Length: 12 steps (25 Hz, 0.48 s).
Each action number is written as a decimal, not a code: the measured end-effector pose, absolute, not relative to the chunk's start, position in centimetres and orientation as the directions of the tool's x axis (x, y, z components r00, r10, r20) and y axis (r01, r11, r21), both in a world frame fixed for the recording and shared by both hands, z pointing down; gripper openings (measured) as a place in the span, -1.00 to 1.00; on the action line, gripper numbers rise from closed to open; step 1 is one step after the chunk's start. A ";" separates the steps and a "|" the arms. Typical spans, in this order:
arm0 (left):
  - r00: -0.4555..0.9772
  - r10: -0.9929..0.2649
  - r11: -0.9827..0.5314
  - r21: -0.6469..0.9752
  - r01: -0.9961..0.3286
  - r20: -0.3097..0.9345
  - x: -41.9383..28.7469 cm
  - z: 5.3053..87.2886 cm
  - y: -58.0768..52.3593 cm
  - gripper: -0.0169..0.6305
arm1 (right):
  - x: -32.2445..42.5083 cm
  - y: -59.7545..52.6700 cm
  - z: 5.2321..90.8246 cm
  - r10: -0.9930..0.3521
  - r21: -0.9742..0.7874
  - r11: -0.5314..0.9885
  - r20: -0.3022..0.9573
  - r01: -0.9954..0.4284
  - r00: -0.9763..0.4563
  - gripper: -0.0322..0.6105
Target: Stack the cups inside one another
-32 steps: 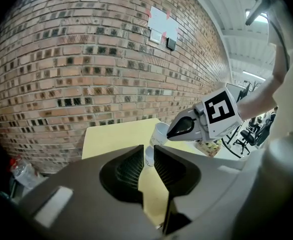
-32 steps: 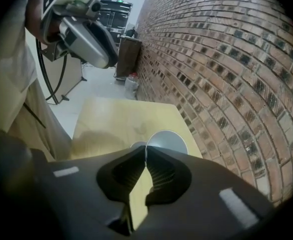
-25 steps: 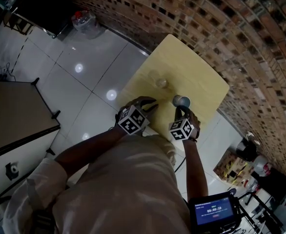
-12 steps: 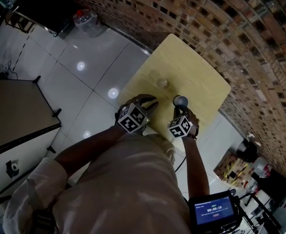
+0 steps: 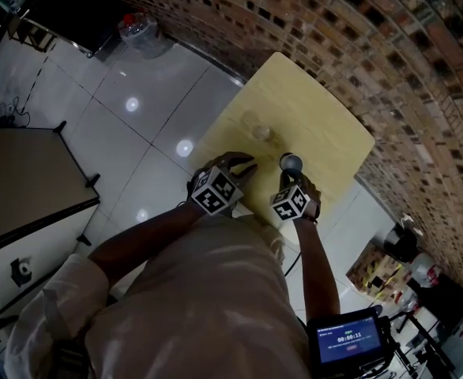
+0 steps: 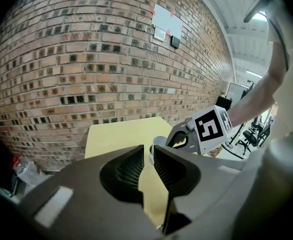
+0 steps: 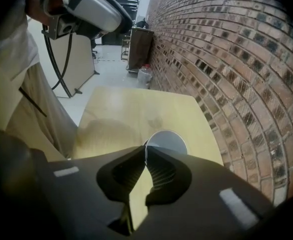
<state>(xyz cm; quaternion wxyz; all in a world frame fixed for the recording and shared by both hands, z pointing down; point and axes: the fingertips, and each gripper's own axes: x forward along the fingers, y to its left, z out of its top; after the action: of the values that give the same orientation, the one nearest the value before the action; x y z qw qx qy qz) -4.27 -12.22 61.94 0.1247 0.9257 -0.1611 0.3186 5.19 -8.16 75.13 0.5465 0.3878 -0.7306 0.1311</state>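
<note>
A small grey cup [image 5: 291, 162] hangs just above the pale wooden table [image 5: 326, 125]. My right gripper [image 5: 292, 178] is shut on its rim, and in the right gripper view the rim [image 7: 165, 141] is pinched between the pads. A clear cup [image 5: 261, 133] stands on the table a little beyond it, apart from both grippers. My left gripper [image 5: 246, 166] hovers over the table's near left edge. Its jaws stand a narrow gap apart, with only bare table showing between them [image 6: 147, 156]. The left gripper view also catches the grey cup [image 6: 158, 142] and the right gripper's marker cube [image 6: 211, 129].
A brick wall [image 5: 389, 46] runs along the table's far and right sides. Glossy floor tiles [image 5: 129, 117] lie to the left, with a dark cabinet [image 5: 26, 180] and a plastic bottle [image 5: 137, 30] on the floor. A small screen [image 5: 346, 342] sits at the lower right.
My right gripper has sunk a little toward the table with the grey cup in it. The left gripper and the clear cup have not moved.
</note>
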 end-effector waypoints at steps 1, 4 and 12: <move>0.744 -0.220 -0.916 0.128 -0.379 0.631 -4.3 61.9 -12.3 -0.70 | 5.2 -8.2 75.2 -0.422 0.233 0.667 0.901 -0.708 -0.101 -0.86; 0.745 -0.225 -0.916 0.124 -0.381 0.628 -4.3 61.8 -12.3 -0.70 | 5.1 -8.3 75.9 -0.411 0.225 0.671 0.906 -0.707 -0.101 -0.86; 0.736 -0.227 -0.913 0.123 -0.388 0.638 -4.9 62.1 -11.9 -0.70 | 5.2 -8.1 77.5 -0.373 0.200 0.681 0.922 -0.705 -0.099 -0.86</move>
<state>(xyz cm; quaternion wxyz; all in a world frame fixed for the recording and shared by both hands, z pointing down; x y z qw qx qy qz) -4.86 -11.87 62.14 0.1250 0.9231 -0.1666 0.3232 5.15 -8.08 77.50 0.5593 0.3710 -0.7263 0.1482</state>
